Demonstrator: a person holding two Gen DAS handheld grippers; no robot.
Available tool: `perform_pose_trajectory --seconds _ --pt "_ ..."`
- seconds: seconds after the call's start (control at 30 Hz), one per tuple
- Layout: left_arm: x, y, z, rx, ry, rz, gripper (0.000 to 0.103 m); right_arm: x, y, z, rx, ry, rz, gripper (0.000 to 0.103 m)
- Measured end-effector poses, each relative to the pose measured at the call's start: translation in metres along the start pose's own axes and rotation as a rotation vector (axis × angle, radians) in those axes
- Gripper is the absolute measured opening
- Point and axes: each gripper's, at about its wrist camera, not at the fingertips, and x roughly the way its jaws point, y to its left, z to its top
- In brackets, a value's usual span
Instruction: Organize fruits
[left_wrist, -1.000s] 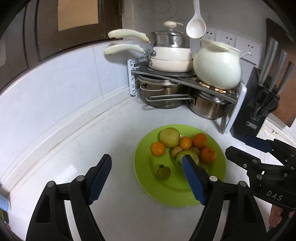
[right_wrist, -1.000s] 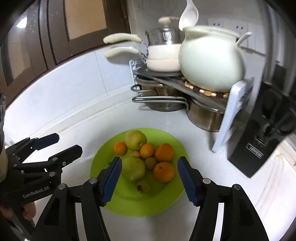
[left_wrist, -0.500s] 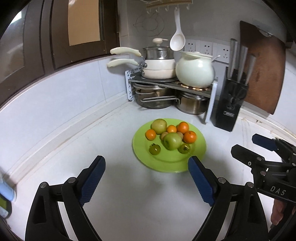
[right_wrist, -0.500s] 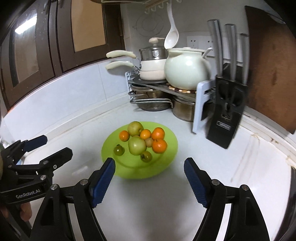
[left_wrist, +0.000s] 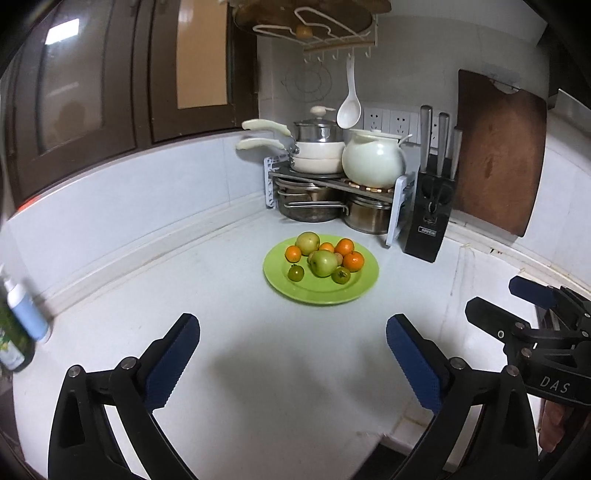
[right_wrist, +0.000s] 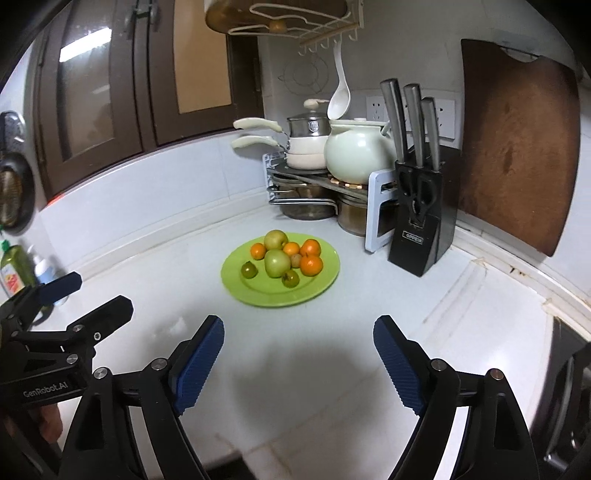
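A: Fruit (left_wrist: 324, 258) status: all on the green plate (left_wrist: 295, 291), toward the desk's (left_wrist: 229, 295) back corner. Two apples (right_wrist: 277, 263), four oranges (right_wrist: 311, 265), two small dark-green fruits (right_wrist: 249, 270), one small brown one, bunched near the plate's far side.

B: Left gripper (left_wrist: 291, 354)?

A: Jaws apart, just been opening, nothing between them. It hangs over bare desk near the front edge, well apart from the plate.

B: Right gripper (right_wrist: 298, 356)?

A: Same entry: jaws apart, just been opening, nothing between them, over bare desk near the front edge. Each gripper shows at the side of the other's view.

B: Surroundings?

A: Pot rack (left_wrist: 332, 184) in the back corner; knife block (left_wrist: 430, 218) to its right, near the plate but not touching. Cutting board (left_wrist: 495, 155) leans on the wall. Bottles (right_wrist: 16, 267) at the desk's left edge.
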Motion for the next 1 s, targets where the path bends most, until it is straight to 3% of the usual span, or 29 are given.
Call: perform_pose_trajectory --seconds 0.37,1.0 --pt "-0.061 -0.013 -0.023 -0.019 -0.043 0.022 0.103 -0.057 0.002 -0.029 -0.026 -0.031 0.016 0.087" --pt "-0.106 -0.035 -0.039 0.009 -0.092 0.06 0.103 -0.097 -0.004 -0.049 -0.039 -0.057 0.042 0.087"
